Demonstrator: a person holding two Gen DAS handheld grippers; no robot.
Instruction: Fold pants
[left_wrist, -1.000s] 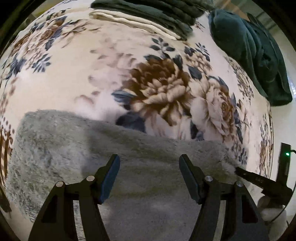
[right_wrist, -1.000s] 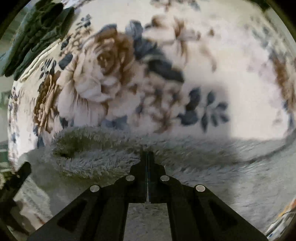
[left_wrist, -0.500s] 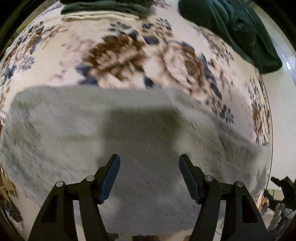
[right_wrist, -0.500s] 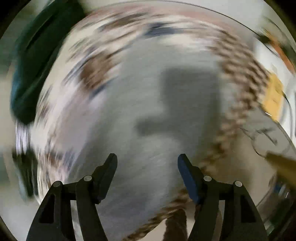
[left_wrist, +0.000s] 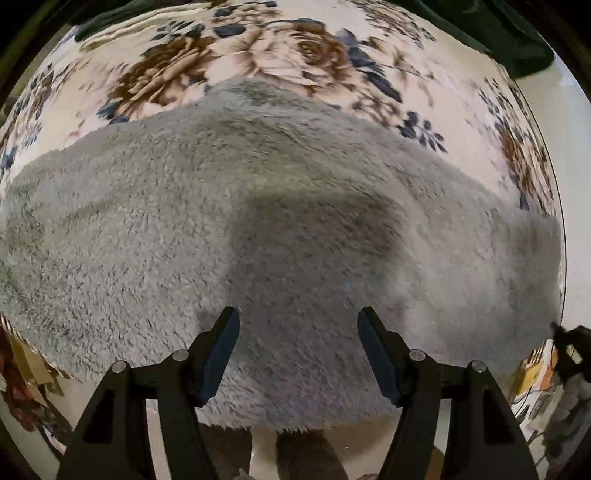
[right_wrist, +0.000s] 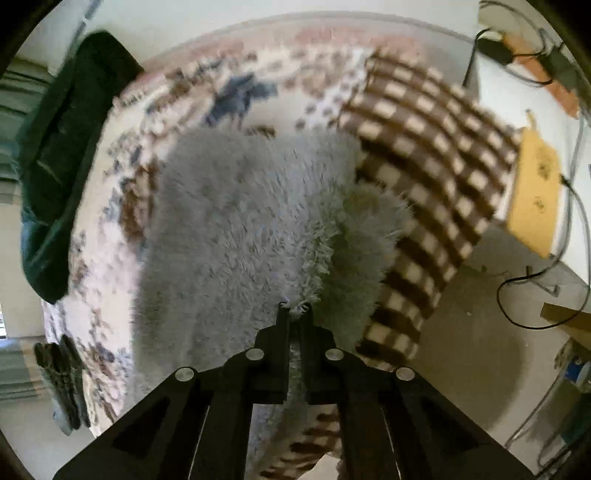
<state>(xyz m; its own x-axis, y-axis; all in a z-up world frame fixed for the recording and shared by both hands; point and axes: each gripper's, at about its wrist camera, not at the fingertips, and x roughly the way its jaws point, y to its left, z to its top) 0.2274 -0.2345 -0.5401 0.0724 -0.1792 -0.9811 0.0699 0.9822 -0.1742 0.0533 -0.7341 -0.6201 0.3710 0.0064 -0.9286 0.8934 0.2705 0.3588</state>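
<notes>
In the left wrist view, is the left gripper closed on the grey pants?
No, the left gripper is open, its two fingers set wide apart above the grey pants, with no fabric pinched between them.

Grey fluffy pants (left_wrist: 258, 229) on a cream, brown-and-blue floral blanket (left_wrist: 295, 48).

Soft, even indoor light is falling from above. The left gripper (left_wrist: 298, 347) is casting a dark shadow onto the grey pants (left_wrist: 155, 221). Motion blur is smearing the floral bedspread (right_wrist: 110, 236) in the right view. Fisheye distortion is bending both frames' edges into black corners.
</notes>
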